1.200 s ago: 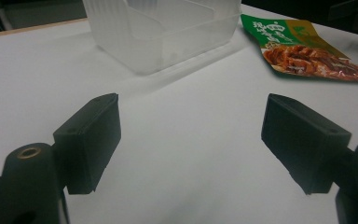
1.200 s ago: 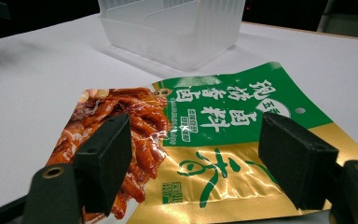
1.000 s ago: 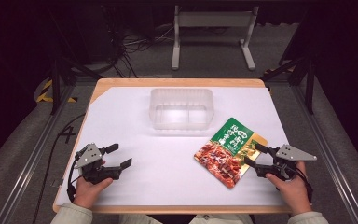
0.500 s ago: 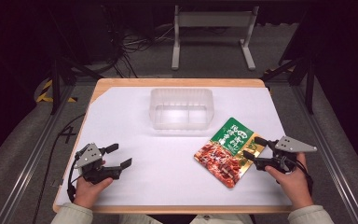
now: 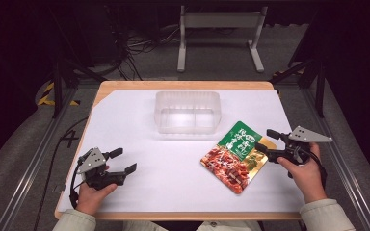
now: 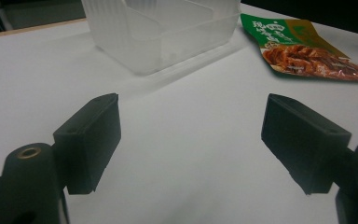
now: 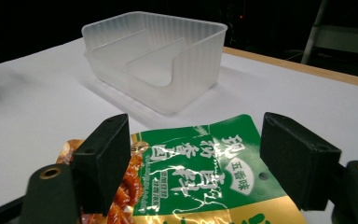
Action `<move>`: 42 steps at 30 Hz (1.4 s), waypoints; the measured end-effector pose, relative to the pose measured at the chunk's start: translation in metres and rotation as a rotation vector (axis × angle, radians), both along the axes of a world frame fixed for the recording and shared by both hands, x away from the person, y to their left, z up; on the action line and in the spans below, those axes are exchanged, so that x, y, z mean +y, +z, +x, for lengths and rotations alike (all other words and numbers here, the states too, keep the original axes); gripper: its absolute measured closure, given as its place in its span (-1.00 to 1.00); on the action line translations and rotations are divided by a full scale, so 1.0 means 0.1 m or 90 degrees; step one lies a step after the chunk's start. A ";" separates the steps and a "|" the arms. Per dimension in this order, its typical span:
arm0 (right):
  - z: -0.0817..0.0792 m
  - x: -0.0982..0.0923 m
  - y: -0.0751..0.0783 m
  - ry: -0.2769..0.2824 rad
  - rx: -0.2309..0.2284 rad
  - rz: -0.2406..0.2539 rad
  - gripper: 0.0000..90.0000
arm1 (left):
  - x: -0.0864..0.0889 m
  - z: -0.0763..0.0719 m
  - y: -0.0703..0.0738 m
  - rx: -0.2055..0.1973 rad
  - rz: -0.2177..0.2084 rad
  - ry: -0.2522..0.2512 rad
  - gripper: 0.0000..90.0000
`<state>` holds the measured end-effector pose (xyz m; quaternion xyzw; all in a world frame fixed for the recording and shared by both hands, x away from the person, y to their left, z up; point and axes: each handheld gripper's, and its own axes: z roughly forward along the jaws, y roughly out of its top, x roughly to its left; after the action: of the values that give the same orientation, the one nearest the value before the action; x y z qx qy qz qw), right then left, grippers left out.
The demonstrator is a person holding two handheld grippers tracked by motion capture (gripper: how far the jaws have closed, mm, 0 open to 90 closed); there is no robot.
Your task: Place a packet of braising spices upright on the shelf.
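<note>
A wooden table (image 5: 183,85) carries a white sheet (image 5: 173,159) that covers nearly all of it; a thin strip of wood shows along the top, left and bottom edges in the high view; beyond the edges lie dark floor, cables at upper left and a grey stand (image 5: 220,29) at top centre.

A tub (image 5: 188,111) of clear, ribbed plastic sits at the centre of the high view, rectangular with rounded corners, an inner divider splitting it in two; the sheet around it is bare on all sides. A pouch (image 5: 237,149) lies flat at lower right of centre, glossy, green at its upper end and printed with red-brown food at its lower end, set slantwise and apart from the tub.

The left gripper (image 5: 123,160) rests at lower left of the high view, held by the left hand (image 5: 92,195) near the bottom edge; its jaws are spread wide and grasp nothing; in its own view they stand at either side over bare white sheet, with the tub at top centre and the pouch at upper right.

The right gripper (image 5: 267,143) sits at the right of the high view, held by the right hand (image 5: 306,173); its jaws are spread, straddling the pouch's upper right end, and not closed on it; in its own view the matt black jaws flank the green end, the tub beyond at upper centre.
</note>
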<state>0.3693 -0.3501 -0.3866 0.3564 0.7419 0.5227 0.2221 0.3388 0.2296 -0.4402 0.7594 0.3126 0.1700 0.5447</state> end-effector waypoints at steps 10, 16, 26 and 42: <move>0.18 -0.09 0.06 -0.025 0.014 0.009 -0.45 | -0.01 0.00 0.00 0.000 0.004 -0.002 -0.54; 0.27 -0.15 0.03 -0.037 0.042 0.025 -0.45 | -0.01 -0.01 0.01 0.000 0.005 -0.002 -0.54; 0.42 -0.17 -0.07 -0.064 0.082 -0.002 -0.45 | -0.01 -0.01 0.01 0.001 0.002 -0.004 -0.54; 0.54 -0.21 -0.30 -0.097 0.187 -0.049 -0.46 | -0.01 0.00 0.01 0.000 0.004 -0.003 -0.54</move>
<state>0.4237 -0.3708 -0.4163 0.4756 0.7565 0.4178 0.1640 0.3383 0.2288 -0.4395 0.7619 0.3102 0.1695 0.5428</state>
